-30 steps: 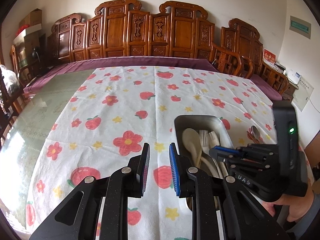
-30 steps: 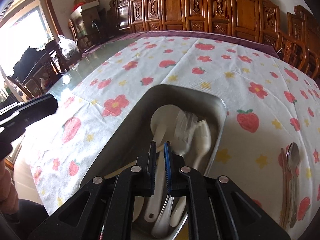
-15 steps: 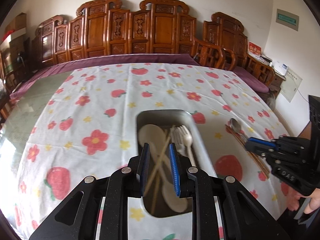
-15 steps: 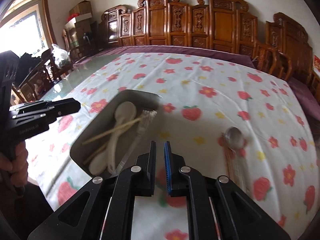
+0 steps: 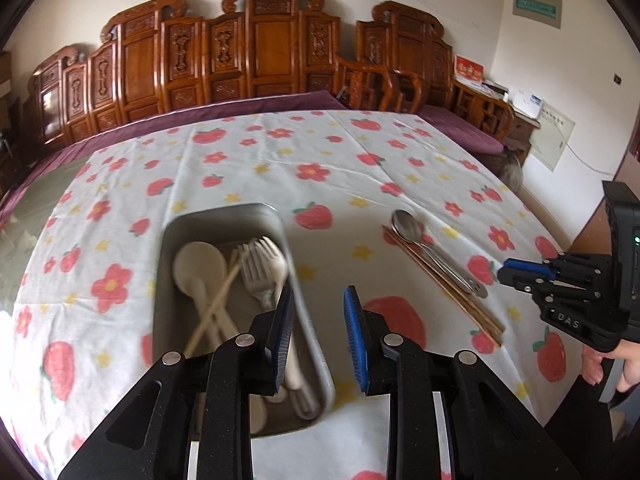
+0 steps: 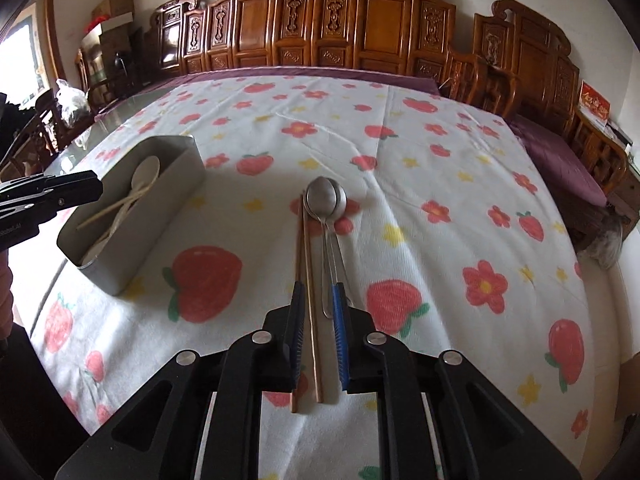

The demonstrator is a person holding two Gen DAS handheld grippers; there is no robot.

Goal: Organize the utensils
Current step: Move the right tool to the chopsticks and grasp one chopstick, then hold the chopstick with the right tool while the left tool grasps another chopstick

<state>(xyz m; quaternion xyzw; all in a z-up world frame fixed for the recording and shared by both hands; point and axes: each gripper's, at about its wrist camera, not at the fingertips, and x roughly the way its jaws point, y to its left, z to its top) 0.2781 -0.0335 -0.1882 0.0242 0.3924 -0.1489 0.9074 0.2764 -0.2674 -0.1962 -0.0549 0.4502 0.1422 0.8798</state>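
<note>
A grey metal tray (image 5: 224, 210) holds a white spoon (image 5: 198, 262), pale forks (image 5: 260, 268) and a loose chopstick (image 5: 218, 300). My left gripper (image 5: 318, 312) hovers over the tray's right rim, its jaws opening with nothing between them. To the right on the cloth lie steel spoons (image 5: 406, 224) and brown chopsticks (image 5: 448, 286). In the right wrist view my right gripper (image 6: 317, 292) is over the near ends of the chopsticks (image 6: 304, 248) and spoons (image 6: 324, 198). Its jaws are opening, and the handles lie in the gap with no pad pressing on them. The tray (image 6: 160, 216) stands to its left.
A white tablecloth (image 6: 440, 200) with strawberries and flowers covers the table. Carved wooden chairs (image 5: 256, 48) line the far side. A person's hand (image 5: 596, 364) holds the right gripper (image 5: 508, 274) at the table's right edge. Cardboard boxes (image 6: 112, 12) are stacked at the back left.
The right gripper has swung from above the tray over to the spoons and chopsticks. The left gripper has shifted right across the tray. Both pairs of jaws stand a little wider.
</note>
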